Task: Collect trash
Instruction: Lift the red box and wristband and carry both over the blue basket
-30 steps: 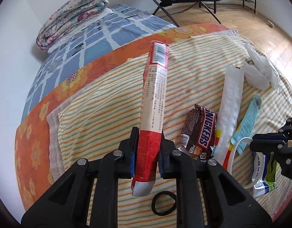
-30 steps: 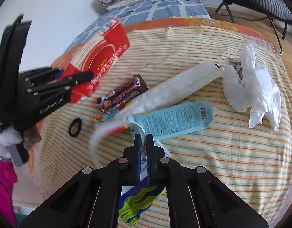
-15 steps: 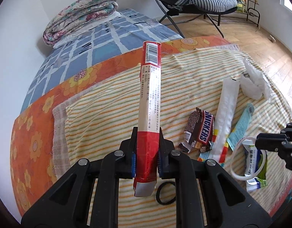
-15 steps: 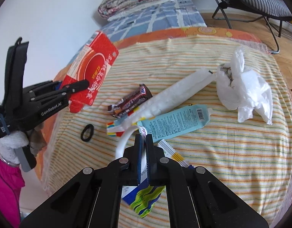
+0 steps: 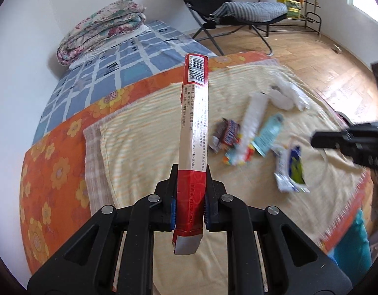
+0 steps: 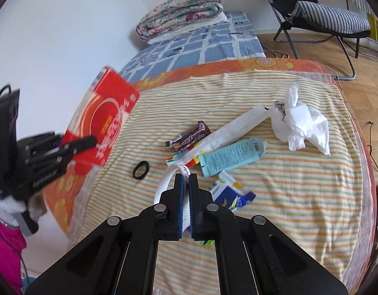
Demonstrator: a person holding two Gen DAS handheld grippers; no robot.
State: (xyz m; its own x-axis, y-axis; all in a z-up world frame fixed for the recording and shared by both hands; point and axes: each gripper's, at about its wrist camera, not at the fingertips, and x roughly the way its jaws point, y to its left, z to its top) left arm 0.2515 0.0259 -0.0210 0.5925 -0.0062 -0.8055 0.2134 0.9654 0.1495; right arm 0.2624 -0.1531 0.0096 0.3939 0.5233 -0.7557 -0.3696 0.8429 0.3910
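Note:
My left gripper [image 5: 189,196] is shut on a flattened red and cream carton [image 5: 193,132], held upright above the striped cloth [image 5: 139,147]; the carton also shows in the right wrist view [image 6: 102,120]. My right gripper [image 6: 186,184] is shut on a white plastic ring [image 6: 164,184], held above the cloth. On the cloth lie a Snickers wrapper [image 6: 191,135], a long white wrapper [image 6: 233,127], a light blue tube [image 6: 233,157], a blue and green packet [image 6: 228,194], a crumpled white plastic bag [image 6: 299,125] and a black hair tie [image 6: 141,169].
The striped cloth covers the end of a bed with an orange flowered sheet [image 5: 53,172] and a blue checked cover [image 5: 115,66]. A folded quilt [image 5: 102,29] lies at the bed's far end. A black folding chair [image 5: 238,9] stands on the wooden floor beyond.
Both grippers have pulled back and up from the cloth, so the trash looks smaller and farther. The left still holds the carton, the right still holds the white ring.

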